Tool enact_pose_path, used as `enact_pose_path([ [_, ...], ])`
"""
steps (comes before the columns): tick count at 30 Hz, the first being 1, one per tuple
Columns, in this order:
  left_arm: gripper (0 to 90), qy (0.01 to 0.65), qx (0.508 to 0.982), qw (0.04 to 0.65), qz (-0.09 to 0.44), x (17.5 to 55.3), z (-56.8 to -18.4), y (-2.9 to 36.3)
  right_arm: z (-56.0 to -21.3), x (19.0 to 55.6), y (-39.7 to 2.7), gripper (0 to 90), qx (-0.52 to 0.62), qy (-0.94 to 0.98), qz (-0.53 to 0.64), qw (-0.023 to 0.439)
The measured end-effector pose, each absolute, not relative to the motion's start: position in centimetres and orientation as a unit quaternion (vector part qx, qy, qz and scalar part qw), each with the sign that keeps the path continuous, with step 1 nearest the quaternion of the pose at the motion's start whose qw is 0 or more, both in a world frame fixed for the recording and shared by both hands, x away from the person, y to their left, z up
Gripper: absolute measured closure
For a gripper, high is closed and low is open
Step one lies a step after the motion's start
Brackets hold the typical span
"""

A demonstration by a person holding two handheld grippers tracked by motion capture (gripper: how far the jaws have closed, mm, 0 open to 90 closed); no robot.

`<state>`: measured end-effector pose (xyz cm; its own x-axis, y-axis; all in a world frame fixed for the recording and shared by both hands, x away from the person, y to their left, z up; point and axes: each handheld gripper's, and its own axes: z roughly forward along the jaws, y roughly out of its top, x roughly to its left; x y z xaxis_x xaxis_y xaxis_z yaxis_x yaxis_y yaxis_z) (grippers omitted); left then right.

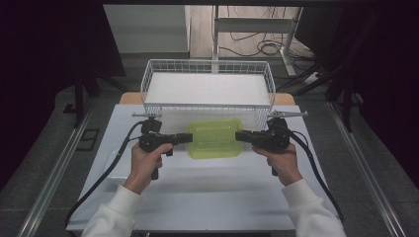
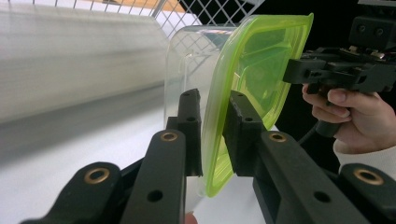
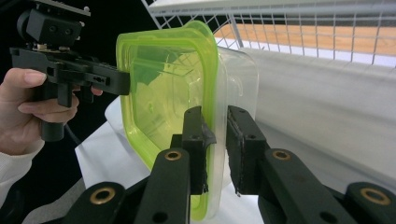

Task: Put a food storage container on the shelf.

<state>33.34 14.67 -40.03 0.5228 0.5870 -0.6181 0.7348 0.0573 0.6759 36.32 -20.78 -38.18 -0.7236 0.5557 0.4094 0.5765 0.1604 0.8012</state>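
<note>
so both tongs are on the same thing here: a clear plastic food container with a lime-green snap-on lid (image 1: 214,138), sitting between the two of them on the white table (image 1: 207,192).

the left gripper (image 1: 184,138) comes in from one short end and the right gripper (image 1: 243,136) from the other, facing each other. in the left gripper view its jaws are closed down to a narrow slot, with the green lid's rim (image 2: 219,140) pinched between the pads. the right gripper view looks the same: jaws nearly together, clamped over the lid edge and the clear wall just under it (image 3: 219,154). so each one is gripping an end rim, nothing else.

just past the tong tips, on the far side of the container, is a white wire basket with a white liner (image 1: 207,89). it's very close to the box, though i can't tell if they touch.

handling-wise, my guess is that it's light and looks empty, as far as i can see through it. thin plastic, so stiff-ish at the rim but flexy in the walls, and pretty slick. the rim is the right place to hold since the lip gives the pads something to bite. the risk is that the lid pops off if only the lid is squeezed, or that it twists if one side lifts first.
</note>
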Motion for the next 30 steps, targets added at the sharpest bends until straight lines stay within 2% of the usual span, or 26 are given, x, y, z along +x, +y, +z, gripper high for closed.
enact_pose_path([
  [30,78.7,0.462,0.688,0.558,-0.035,37.6,-33.7,15.8,-32.1,40.0,-19.8,77.0,-0.352,-0.752,-0.557,-0.008],
])
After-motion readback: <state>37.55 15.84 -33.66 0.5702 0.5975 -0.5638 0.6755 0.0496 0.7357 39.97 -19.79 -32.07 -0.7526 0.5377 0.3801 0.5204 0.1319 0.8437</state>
